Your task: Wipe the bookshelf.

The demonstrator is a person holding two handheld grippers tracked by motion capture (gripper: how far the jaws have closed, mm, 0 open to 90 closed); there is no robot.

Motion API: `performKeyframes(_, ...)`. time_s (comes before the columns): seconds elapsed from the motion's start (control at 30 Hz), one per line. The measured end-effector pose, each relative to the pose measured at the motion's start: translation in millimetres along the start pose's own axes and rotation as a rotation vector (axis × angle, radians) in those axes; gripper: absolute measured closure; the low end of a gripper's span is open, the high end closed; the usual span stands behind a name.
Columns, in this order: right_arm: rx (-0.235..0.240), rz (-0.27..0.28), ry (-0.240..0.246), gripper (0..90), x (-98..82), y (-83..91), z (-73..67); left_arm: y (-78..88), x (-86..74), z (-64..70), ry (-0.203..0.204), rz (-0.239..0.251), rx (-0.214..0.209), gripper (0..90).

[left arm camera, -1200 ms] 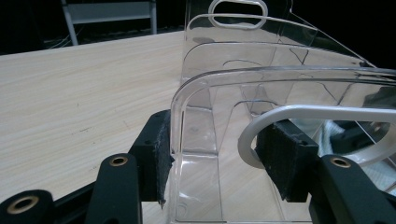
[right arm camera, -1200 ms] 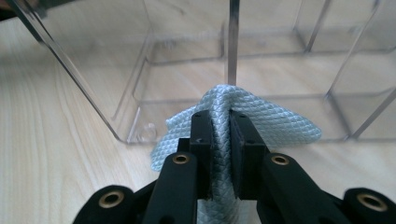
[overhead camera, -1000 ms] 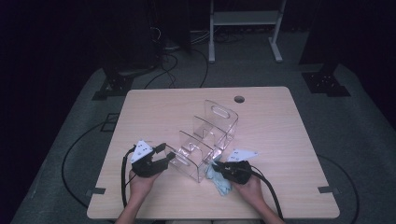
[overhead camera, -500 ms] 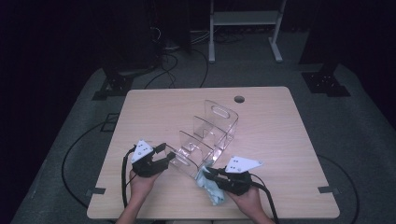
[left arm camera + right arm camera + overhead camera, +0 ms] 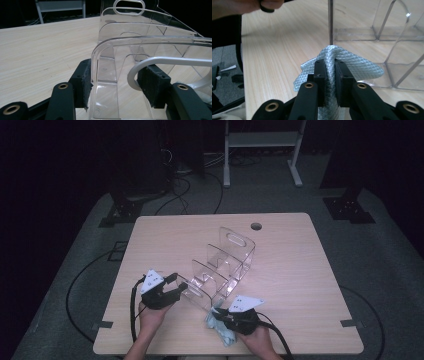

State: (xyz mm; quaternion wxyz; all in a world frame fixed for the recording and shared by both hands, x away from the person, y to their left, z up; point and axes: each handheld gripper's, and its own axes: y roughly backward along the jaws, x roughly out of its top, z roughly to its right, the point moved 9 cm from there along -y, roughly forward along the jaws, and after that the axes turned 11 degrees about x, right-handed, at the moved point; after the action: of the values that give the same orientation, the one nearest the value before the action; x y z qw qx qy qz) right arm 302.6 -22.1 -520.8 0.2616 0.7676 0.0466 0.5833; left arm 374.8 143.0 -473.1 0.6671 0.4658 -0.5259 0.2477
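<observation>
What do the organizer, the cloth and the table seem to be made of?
Organizer: clear rigid plastic, probably acrylic; the table shows through its glossy walls.
Cloth: pale blue-green woven fabric, maybe microfibre; it has a matte diamond pattern and folds softly between the right gripper jaws.
Table: light wood or wood-look laminate, matte, with visible grain lines.
</observation>
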Motion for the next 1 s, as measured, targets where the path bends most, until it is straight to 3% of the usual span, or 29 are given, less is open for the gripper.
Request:
performKeyframes(0.13,-0.003,0.01,-0.001,80.5,1.6,0.2,-0.9,-0.2,0.1,-0.1,-0.002,-0.001,0.003,45.1)
performKeyframes(0.23,0.001,-0.048,-0.025,80.5,-14.3,-9.8,4.3,-0.3,0.1,-0.1,0.001,0.001,0.002,45.1)
performKeyframes(0.33,0.009,-0.046,-0.043,80.4,-15.2,-9.7,4.7,-0.5,0.2,-0.1,0.001,0.001,-0.001,45.2)
performKeyframes(0.47,0.005,0.012,-0.016,80.4,1.3,0.6,-0.5,-0.6,0.2,-0.1,0.002,0.002,-0.001,45.2)
performKeyframes(0.53,-0.001,0.004,-0.008,80.4,-1.3,-1.5,-0.2,-0.6,0.2,0.0,0.002,0.002,-0.001,45.3)
performKeyframes(0.63,0.003,-0.051,-0.03,80.4,-16.2,-10.1,4.0,-0.2,0.2,-0.2,0.0,0.0,-0.003,45.3)
performKeyframes(0.67,0.009,-0.042,-0.043,80.4,-16.3,-9.9,3.8,0.0,0.1,-0.2,0.0,0.0,-0.006,45.3)
performKeyframes(0.8,0.035,-0.003,-0.05,80.4,-6.0,2.0,-1.6,-0.4,0.1,-0.1,0.0,0.001,-0.008,45.4)
performKeyframes(1.0,0.023,0.044,-0.049,80.5,5.9,29.0,-2.6,-0.6,0.2,0.0,-0.001,0.002,-0.004,45.4)
